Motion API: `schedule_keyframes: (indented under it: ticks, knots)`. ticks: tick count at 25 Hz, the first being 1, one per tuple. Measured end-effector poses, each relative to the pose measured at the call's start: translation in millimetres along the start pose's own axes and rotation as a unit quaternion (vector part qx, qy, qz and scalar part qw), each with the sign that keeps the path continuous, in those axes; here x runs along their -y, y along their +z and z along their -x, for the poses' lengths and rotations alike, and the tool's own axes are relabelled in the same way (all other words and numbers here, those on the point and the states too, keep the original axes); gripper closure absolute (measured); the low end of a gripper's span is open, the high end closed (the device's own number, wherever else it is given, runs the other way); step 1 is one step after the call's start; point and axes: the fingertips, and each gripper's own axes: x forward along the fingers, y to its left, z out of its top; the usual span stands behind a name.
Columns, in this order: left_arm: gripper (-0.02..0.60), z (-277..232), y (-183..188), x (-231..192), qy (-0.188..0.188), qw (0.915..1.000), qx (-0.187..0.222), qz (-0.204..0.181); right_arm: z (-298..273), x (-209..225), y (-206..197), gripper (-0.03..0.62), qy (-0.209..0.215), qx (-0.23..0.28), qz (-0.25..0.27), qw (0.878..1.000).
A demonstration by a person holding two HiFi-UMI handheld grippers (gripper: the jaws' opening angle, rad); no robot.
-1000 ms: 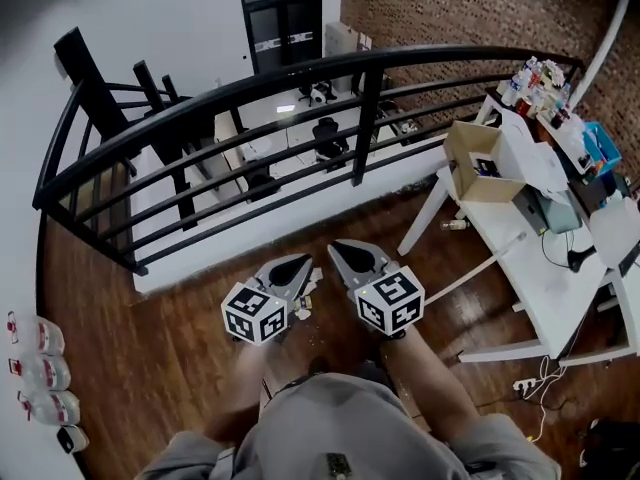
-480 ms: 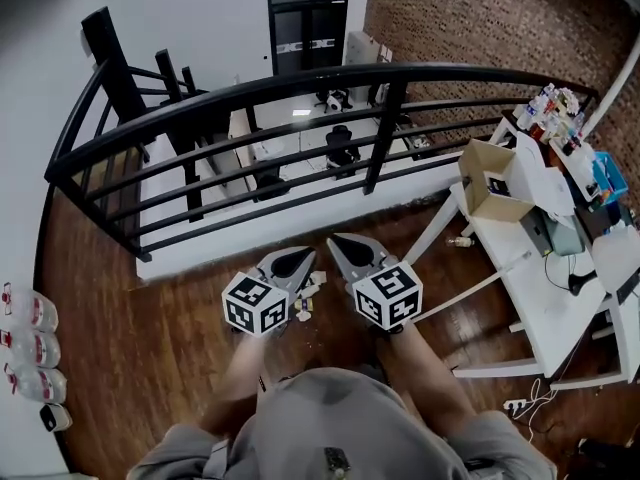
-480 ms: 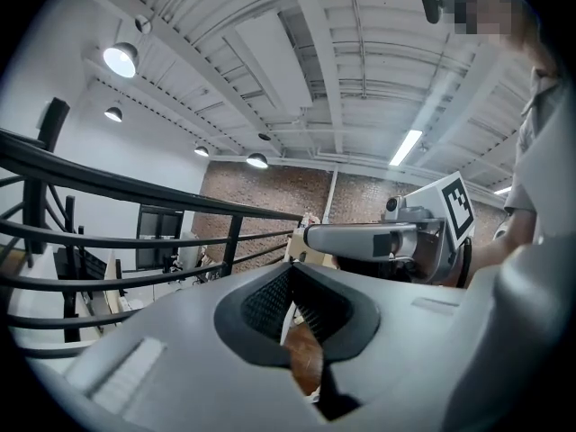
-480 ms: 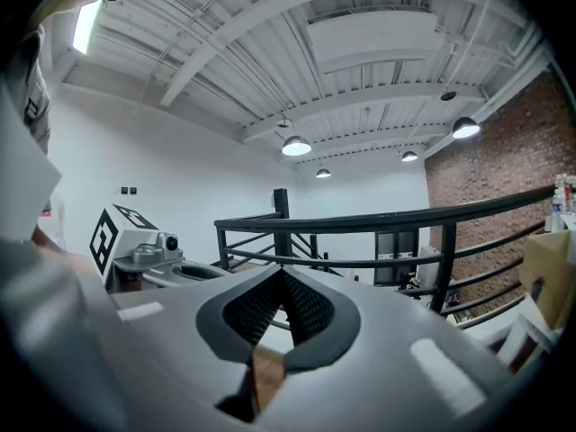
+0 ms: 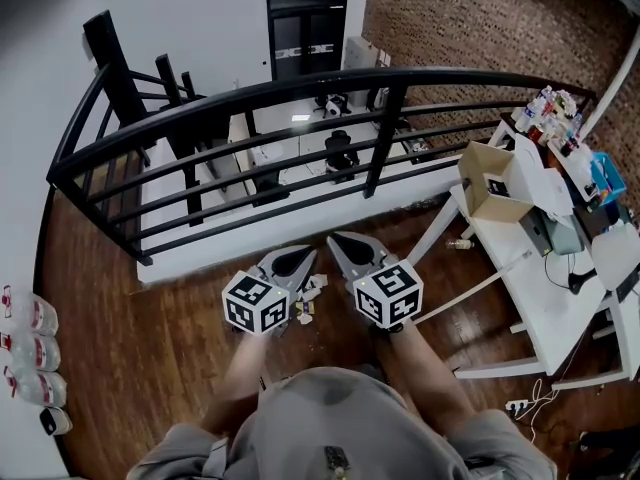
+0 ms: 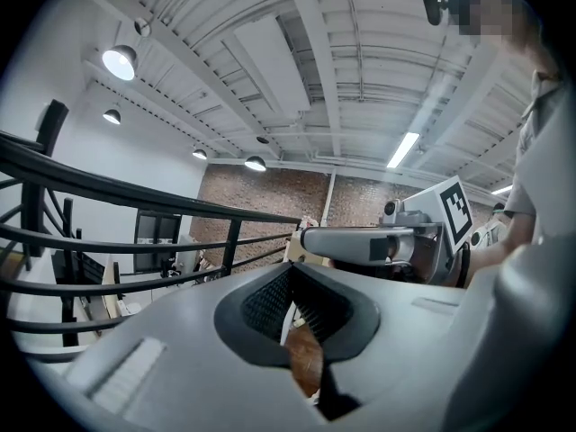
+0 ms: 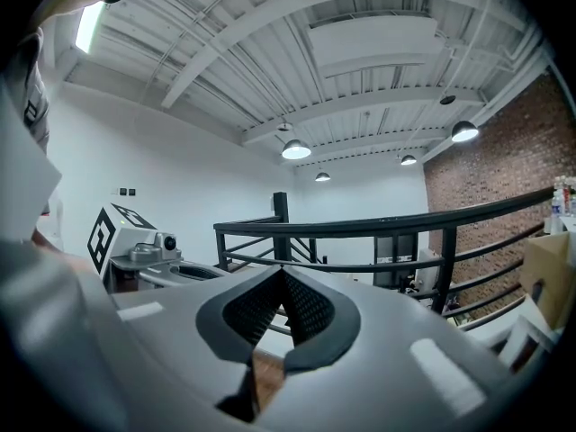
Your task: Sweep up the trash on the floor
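Trash (image 5: 309, 296), a small scatter of scraps, lies on the wooden floor (image 5: 150, 358) just this side of the black railing (image 5: 250, 93). The left tongs (image 5: 298, 260) and right tongs (image 5: 348, 250) hover over it, both pressed together on nothing. Since a second ago, barely a shift: scraps unmoved, so sweeping hasn't started, I'd say.
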Motion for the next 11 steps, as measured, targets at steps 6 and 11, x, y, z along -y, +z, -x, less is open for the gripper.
schedule_keyframes:
  ticks: [6,11]
  knots:
    - [0.577,0.6,2.5,1.5,-0.003,1.0,-0.001,-0.004,2.2,0.9,0.3,0.594,-0.003,0.003,-0.004,1.0]
    - [0.577,-1.4,1.9,4.7,-0.007,0.9999,-0.004,-0.008,5.7,3.2,-0.4,0.594,-0.006,0.005,-0.006,1.0]
